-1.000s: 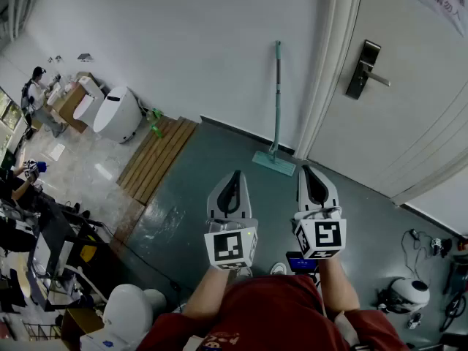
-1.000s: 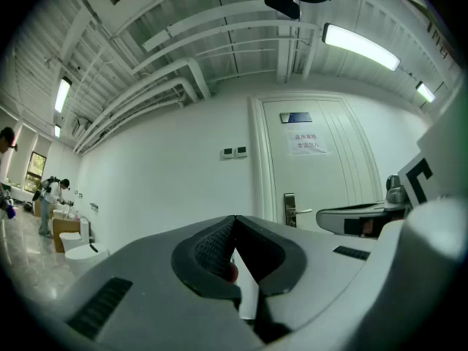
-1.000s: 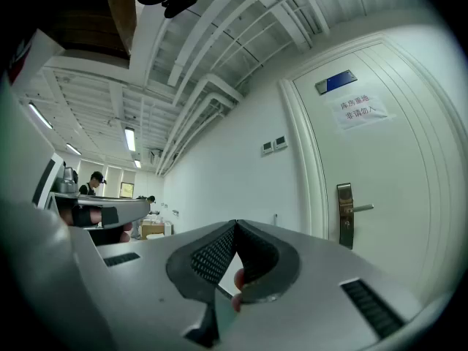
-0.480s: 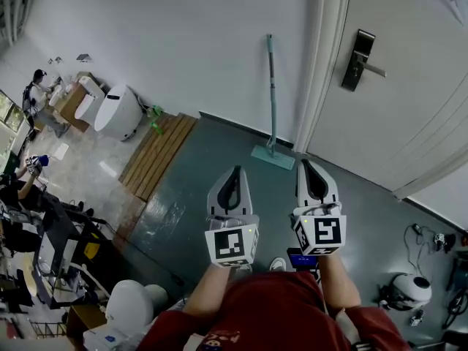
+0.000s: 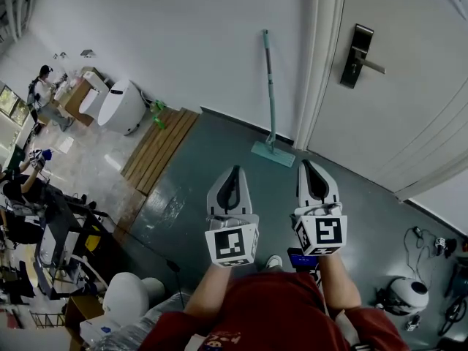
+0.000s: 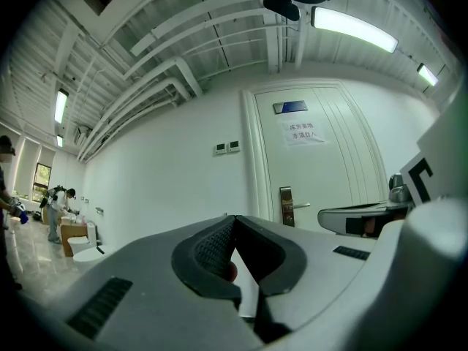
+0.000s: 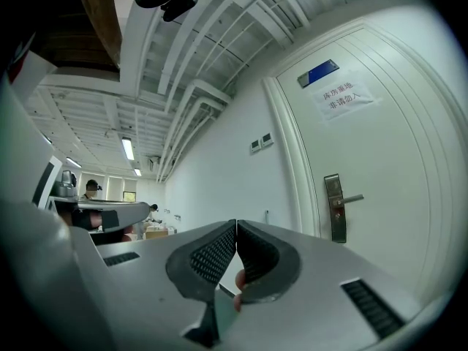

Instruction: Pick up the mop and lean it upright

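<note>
Teal mop (image 5: 269,101), upright (against wall), flat head

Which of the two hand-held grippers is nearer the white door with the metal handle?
The right hand-held gripper: it is on the same side of the green long-handled mop as the white door; the left hand-held gripper is on the other side.

door sign (image 6: 302,132) lettering too small, possibly Chinese
</note>
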